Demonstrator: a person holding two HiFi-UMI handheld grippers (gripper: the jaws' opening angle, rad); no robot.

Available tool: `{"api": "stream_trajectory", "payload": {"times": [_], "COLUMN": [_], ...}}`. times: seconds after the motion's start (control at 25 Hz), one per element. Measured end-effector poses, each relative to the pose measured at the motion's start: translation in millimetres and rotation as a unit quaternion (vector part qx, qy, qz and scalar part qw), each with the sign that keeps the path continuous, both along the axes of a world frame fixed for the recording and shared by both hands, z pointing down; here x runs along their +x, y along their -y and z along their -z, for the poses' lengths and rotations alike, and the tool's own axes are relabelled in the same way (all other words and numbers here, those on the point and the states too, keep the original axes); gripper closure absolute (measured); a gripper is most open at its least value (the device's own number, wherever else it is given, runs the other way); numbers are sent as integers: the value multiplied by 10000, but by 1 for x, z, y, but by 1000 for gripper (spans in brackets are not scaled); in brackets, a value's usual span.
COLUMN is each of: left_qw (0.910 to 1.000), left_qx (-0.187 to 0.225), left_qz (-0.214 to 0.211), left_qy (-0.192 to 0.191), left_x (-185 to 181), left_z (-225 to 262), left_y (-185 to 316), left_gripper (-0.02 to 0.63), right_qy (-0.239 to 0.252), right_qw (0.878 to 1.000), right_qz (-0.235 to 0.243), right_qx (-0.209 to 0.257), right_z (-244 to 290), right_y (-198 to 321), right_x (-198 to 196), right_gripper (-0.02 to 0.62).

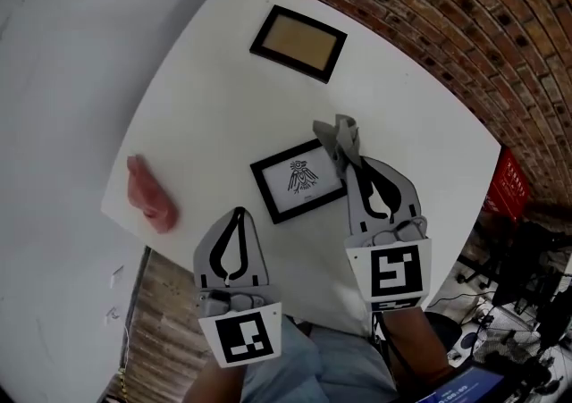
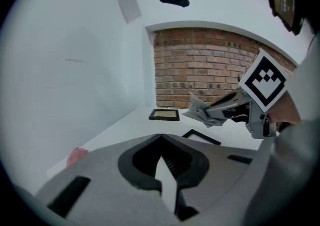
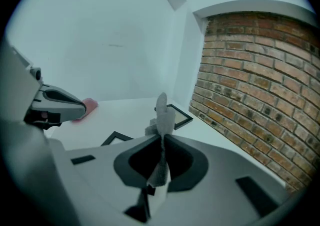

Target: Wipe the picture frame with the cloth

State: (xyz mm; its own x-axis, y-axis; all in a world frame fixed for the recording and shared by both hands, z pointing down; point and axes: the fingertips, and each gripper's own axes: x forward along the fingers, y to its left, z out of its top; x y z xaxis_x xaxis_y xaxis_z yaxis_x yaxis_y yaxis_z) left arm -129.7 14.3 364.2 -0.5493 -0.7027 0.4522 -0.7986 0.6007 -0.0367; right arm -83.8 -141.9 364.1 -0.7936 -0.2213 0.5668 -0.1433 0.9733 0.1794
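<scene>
Grey cloth is sticking out of the right gripper in the head view, at the right edge of the picture frame with the bird drawing, which is lying flat near the middle of the white worktop. The left gripper is sitting near the frame's left corner, while a second frame and a pink bundle are lying well apart from it. In the left gripper view the jaws are pressing tip to tip with nothing between them, and the cloth-carrying gripper is showing raised above the frame. In the right gripper view the jaws are clenching the cloth, a crumpled tuft standing up past their tips. Judging from this, the wipe is only beginning. The tuft should be coming down flat onto the glass and travelling in overlapping strokes out to the border, with the empty gripper pinning a corner so the light frame is not sliding.
</scene>
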Motion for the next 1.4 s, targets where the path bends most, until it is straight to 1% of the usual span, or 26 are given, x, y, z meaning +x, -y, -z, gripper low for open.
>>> {"api": "stream_trajectory", "payload": {"times": [0.28,0.56,0.88,1.08,1.4], "left_qw": [9997,9992,9984,9976,9969], "left_qx": [101,93,36,-25,-163], "left_qz": [197,376,569,677,672], "left_qy": [108,120,19,-134,-362], "left_x": [8,14,19,18,12], "left_z": [15,16,3,-11,-34], "left_y": [-18,-35,-53,-62,-67], "left_gripper": [597,597,597,597,597], "right_qy": [159,167,-6,-177,-414], "right_qw": [9991,9972,9952,9937,9920], "right_qz": [394,704,938,1041,1086], "right_qx": [-51,-180,-290,-364,-485], "right_z": [16,13,-8,-28,-63], "right_y": [-36,-68,-91,-100,-106], "right_x": [-6,-10,-10,-13,-19], "right_gripper": [569,569,569,569,569]}}
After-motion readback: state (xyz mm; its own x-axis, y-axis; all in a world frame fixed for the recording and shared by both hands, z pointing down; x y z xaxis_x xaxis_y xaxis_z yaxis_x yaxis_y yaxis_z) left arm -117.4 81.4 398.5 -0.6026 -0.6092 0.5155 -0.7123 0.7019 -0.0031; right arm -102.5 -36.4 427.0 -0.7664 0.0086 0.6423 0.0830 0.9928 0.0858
